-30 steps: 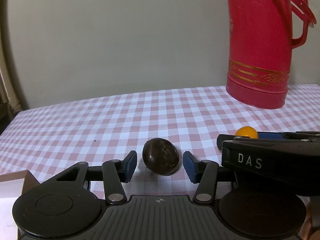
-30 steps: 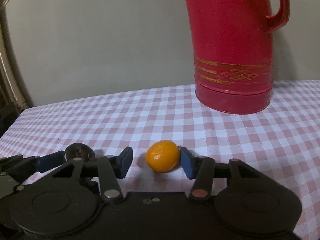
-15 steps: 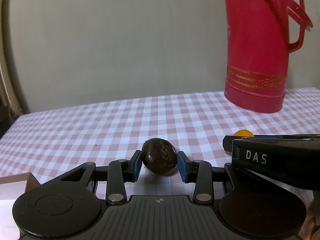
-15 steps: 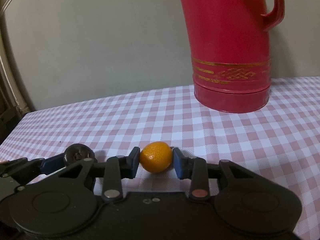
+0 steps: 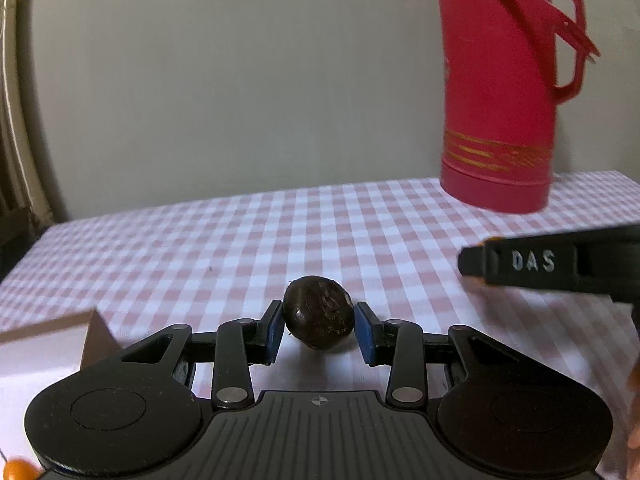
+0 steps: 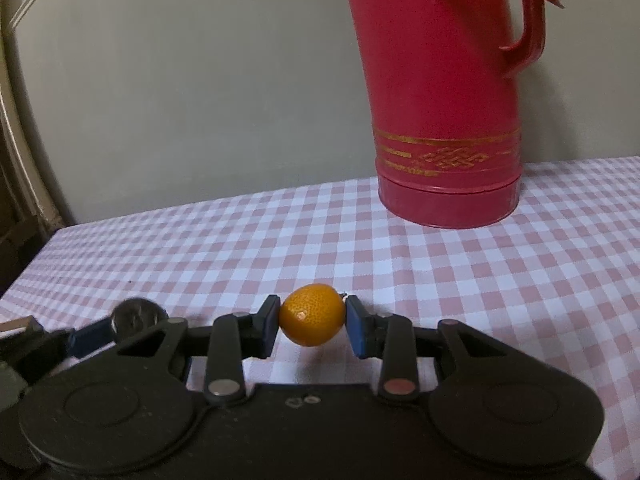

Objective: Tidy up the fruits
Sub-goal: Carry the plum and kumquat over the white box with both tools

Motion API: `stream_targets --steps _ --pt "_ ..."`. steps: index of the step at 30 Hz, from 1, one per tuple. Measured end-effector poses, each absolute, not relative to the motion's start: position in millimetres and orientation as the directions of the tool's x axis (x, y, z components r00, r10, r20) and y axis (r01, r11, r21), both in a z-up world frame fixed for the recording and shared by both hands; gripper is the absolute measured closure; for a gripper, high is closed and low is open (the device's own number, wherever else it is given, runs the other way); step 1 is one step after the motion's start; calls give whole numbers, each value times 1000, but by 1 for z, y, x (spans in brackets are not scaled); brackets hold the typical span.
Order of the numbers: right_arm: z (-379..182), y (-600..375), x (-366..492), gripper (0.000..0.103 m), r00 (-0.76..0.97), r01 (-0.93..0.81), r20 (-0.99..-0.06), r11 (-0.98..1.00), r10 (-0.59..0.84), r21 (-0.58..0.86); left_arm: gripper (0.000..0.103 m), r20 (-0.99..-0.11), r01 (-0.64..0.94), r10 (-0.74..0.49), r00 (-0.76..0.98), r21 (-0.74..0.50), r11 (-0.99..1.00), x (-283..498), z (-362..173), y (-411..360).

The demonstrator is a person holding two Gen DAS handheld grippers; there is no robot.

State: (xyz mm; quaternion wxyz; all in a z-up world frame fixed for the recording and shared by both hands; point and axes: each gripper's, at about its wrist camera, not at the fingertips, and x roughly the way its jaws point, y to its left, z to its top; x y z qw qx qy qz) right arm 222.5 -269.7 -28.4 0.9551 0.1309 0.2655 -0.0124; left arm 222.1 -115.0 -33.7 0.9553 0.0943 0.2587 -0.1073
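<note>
Both fingers pairs closed: left [image 5: 319, 334] pinches dark fruit [image 5: 319, 322], right [image 6: 312, 326] orange fruit [image 6: 312, 320].

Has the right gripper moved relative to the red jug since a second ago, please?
Yes. The right gripper, shut on the orange fruit, has backed away: the red jug sits farther up the checked cloth.

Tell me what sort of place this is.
Probably a home dining or kitchen table: a pink checked tablecloth, a red thermos jug against a plain wall, and small fruit being sorted.

A jug [image 6: 444, 92] stands on the tablecloth [image 6: 520, 280], behind both fruits.
</note>
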Motion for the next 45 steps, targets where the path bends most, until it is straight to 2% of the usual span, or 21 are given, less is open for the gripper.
stream_targets --steps 22,45 --pt "-40 -240 122 77 814 32 -570 973 108 231 65 -524 314 -212 825 115 942 108 -18 -69" --pt "-5 -162 65 77 853 -136 -477 973 211 188 65 -431 213 -166 887 63 975 55 10 6"
